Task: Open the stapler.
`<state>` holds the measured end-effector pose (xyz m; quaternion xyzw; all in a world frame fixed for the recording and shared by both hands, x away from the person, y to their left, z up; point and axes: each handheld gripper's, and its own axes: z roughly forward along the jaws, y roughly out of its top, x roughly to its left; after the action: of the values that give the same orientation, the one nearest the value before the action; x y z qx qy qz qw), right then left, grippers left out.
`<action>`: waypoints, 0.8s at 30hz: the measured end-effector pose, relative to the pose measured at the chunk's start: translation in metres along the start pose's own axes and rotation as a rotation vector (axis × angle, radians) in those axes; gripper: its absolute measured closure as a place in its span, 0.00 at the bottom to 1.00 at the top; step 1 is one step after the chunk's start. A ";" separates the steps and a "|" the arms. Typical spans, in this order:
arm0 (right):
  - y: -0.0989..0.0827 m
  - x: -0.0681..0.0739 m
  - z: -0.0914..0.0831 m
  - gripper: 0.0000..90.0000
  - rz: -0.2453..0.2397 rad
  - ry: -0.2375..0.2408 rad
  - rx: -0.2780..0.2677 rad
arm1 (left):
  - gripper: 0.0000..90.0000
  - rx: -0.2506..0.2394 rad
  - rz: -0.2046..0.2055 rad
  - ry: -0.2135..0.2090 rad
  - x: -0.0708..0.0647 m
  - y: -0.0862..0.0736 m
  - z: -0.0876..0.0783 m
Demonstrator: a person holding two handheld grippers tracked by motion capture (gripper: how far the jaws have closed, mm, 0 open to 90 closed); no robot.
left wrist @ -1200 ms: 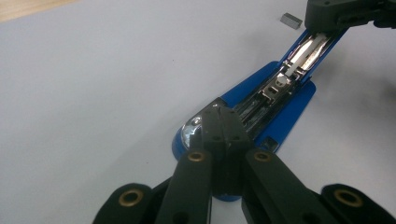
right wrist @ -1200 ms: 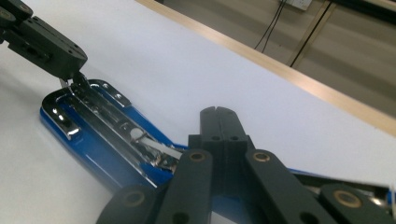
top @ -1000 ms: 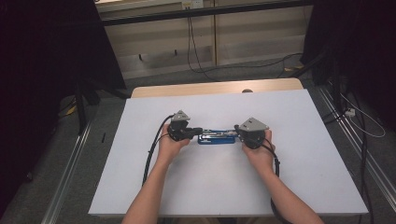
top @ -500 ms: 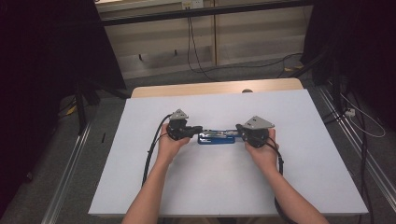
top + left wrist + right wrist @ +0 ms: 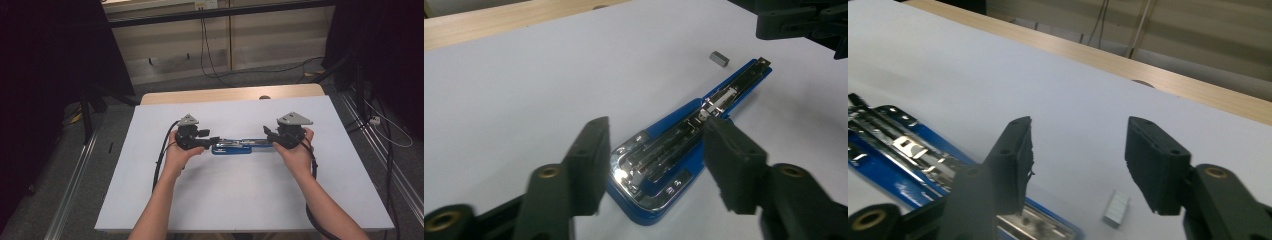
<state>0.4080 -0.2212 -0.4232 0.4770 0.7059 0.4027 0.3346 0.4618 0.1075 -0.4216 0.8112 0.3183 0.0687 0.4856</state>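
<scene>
The stapler (image 5: 235,145) lies flat on the white table (image 5: 240,200), swung wide open, its long axis running straight across from one hand to the other; the left gripper (image 5: 212,141) sits at its left end and the right gripper (image 5: 267,138) at its right end, so each hand has one end of the same long thing in front of it

In the left gripper view the blue base (image 5: 659,165) with its shiny metal rail points away from the jaws toward the far upper right, the near rounded end lying low between the two pads (image 5: 589,165); the jaws have just been opening and now stand released, with a gap to the metal on both sides, so nothing is grasped there; a small grey block of staples (image 5: 719,58) rests on the table just beside the far tip of the stapler, apart from it

In the right gripper view the stapler (image 5: 913,160) runs off to the lower left, mostly outside the jaws, and the staples (image 5: 1116,208) lie on the bare table low between the two pads (image 5: 1013,160); these jaws too have just been opening and stand released, holding nothing

The staples lie at the right end, on the side away from the person; the right gripper is plainly the nearer one, with the block already lined up between its pads, while the left is well apart from it, a full stapler length away; I judge the next move is a right-hand pick of the staples, with the left placed to steady the base
</scene>
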 end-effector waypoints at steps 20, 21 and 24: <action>-0.012 -0.030 0.025 0.21 0.086 -0.080 0.119 | 0.15 0.006 -0.023 0.046 0.005 0.000 -0.007; -0.014 -0.031 0.026 0.21 0.093 -0.076 0.122 | 0.14 0.008 -0.021 0.049 0.006 0.000 -0.007; -0.017 -0.034 0.028 0.21 0.097 -0.083 0.133 | 0.14 0.008 -0.022 0.056 0.006 0.001 -0.008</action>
<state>0.4359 -0.2506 -0.4476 0.5483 0.6924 0.3506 0.3114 0.4632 0.1170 -0.4179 0.8075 0.3409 0.0846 0.4739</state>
